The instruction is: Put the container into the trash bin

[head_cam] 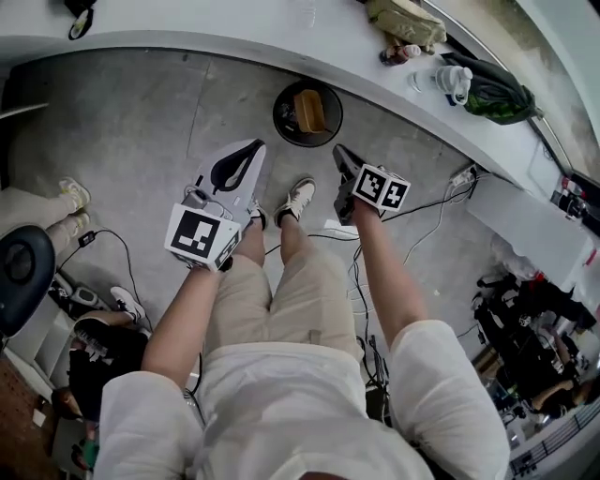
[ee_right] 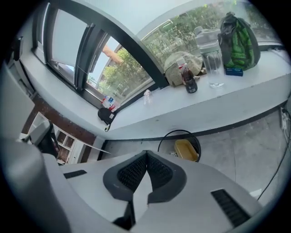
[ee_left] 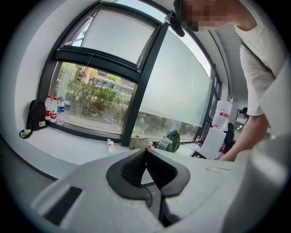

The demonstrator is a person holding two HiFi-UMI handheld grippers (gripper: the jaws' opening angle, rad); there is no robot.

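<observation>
A round black trash bin (head_cam: 307, 113) stands on the grey floor below the window ledge, with a yellow container (head_cam: 310, 111) lying inside it. The right gripper view shows the same trash bin (ee_right: 194, 140) and the yellow container (ee_right: 187, 150) just past the jaws. My left gripper (head_cam: 251, 150) hangs in the air a little to the left of the bin, its jaws together with nothing between them. My right gripper (head_cam: 340, 153) hangs just right of the bin, also shut and empty. The left gripper (ee_left: 145, 151) points toward the window. The right gripper (ee_right: 146, 154) points down at the floor beside the bin.
A white window ledge (head_cam: 281, 28) curves behind the bin and carries a green bag (head_cam: 492, 89), a plastic cup (ee_right: 210, 52), bottles (ee_left: 53, 109) and a black bag (ee_left: 35, 116). Cables (head_cam: 431, 206) trail over the floor at right. A black chair (head_cam: 23, 272) and someone's shoes (head_cam: 73, 197) are at left.
</observation>
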